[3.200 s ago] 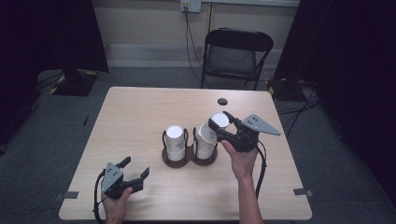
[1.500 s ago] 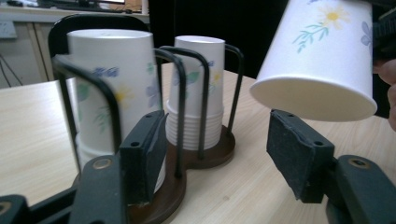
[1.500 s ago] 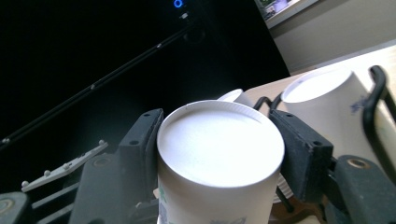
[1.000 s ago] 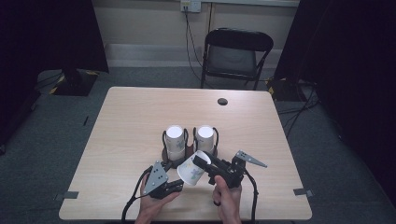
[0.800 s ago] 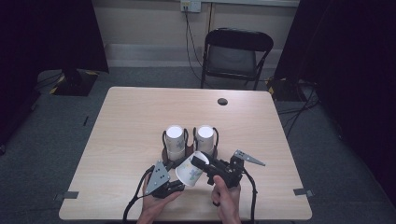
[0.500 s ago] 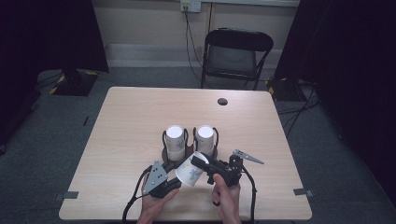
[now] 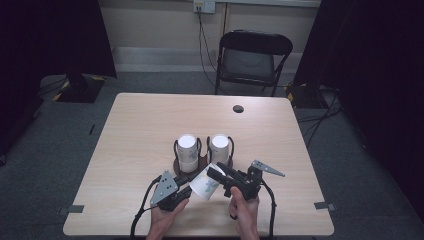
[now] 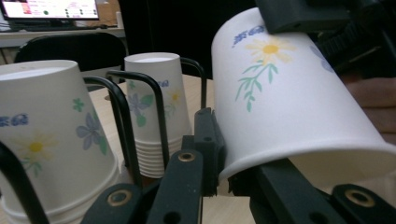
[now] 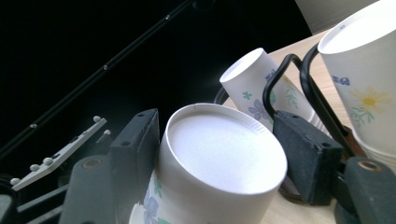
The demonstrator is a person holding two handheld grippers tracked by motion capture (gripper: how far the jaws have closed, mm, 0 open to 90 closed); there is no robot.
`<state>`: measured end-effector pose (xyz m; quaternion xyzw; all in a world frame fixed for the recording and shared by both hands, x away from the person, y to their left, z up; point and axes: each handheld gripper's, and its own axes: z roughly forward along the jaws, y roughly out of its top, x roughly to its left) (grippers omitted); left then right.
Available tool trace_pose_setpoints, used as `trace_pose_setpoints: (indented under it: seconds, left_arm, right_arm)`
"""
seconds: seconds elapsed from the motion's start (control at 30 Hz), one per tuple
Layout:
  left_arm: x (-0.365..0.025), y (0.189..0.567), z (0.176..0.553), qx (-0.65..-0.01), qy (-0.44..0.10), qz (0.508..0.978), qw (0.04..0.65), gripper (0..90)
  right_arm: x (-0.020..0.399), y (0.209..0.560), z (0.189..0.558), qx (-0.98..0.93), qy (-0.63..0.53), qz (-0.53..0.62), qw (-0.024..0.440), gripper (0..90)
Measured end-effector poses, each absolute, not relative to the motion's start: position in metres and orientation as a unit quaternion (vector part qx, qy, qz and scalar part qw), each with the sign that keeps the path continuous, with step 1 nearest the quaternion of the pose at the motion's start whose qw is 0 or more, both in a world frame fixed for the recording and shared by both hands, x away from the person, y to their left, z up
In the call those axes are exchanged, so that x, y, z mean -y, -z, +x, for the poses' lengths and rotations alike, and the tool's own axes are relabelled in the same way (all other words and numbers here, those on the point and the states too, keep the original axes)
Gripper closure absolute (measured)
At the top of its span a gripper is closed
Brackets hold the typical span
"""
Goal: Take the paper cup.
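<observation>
A white paper cup with a flower print [image 7: 202, 186] is held tilted over the table's front edge. My right gripper [image 7: 218, 177] is shut on its base end, whose flat bottom [image 9: 224, 149] sits between the two pads. My left gripper [image 7: 186, 191] meets the cup from the left and is shut on its rim. In the left gripper view one jaw presses outside the cup wall [image 8: 289, 98] and the other lies under the rim. Two stacks of upside-down cups [image 7: 187, 150] [image 7: 219, 147] stand in black wire holders just behind.
The wire holder [image 8: 122, 112] and its cup stacks [image 8: 51, 135] [image 8: 156, 107] stand close ahead of both grippers. A small dark round spot [image 7: 238, 108] lies at the table's [image 7: 150, 125] far right. A folding chair [image 7: 250, 55] stands behind the table.
The right gripper has carried a cup from the top of the right stack to the front. The left gripper moved right from the front left and closed on its rim.
</observation>
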<state>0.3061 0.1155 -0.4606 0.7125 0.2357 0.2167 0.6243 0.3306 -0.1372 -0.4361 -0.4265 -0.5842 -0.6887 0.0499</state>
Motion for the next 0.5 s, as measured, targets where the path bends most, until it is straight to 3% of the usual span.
trace_pose_setpoints:
  seconds: [0.5]
  left_arm:
    - [-0.1188, 0.4585, 0.3041, -0.235, -0.207, 0.719, 0.62, 86.0]
  right_arm:
    - [0.1413, 0.4344, 0.3296, 0.598, 0.681, -0.422, 0.002, 33.5]
